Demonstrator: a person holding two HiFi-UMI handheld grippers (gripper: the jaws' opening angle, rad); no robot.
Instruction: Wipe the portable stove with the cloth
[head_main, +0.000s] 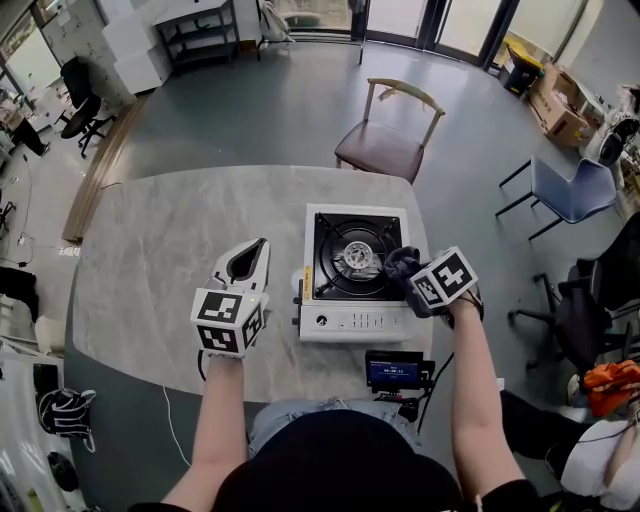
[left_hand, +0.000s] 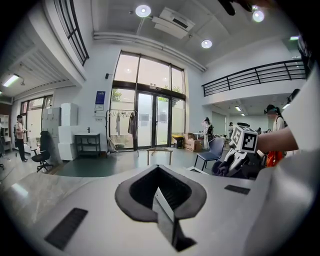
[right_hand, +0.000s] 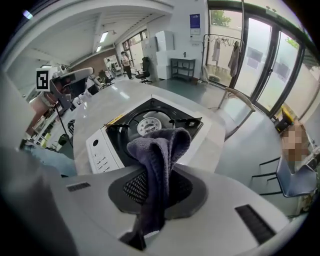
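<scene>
A white portable stove (head_main: 357, 318) with a black burner top stands on the grey marble table (head_main: 160, 250), right of centre. My right gripper (head_main: 407, 270) hangs over the stove's right side, shut on a dark grey cloth (head_main: 398, 262). In the right gripper view the cloth (right_hand: 161, 147) bunches up between the jaws of the right gripper (right_hand: 156, 172), above the stove (right_hand: 102, 150) and its burner. My left gripper (head_main: 260, 248) rests over bare table left of the stove, jaws together with nothing in them. The left gripper view shows the left gripper (left_hand: 160, 190) pointing level across the room.
A small device with a blue screen (head_main: 393, 372) sits at the table's near edge below the stove. A wooden chair (head_main: 390, 140) stands behind the table and a blue chair (head_main: 570, 190) to the far right. The right gripper's marker cube (left_hand: 243, 140) shows in the left gripper view.
</scene>
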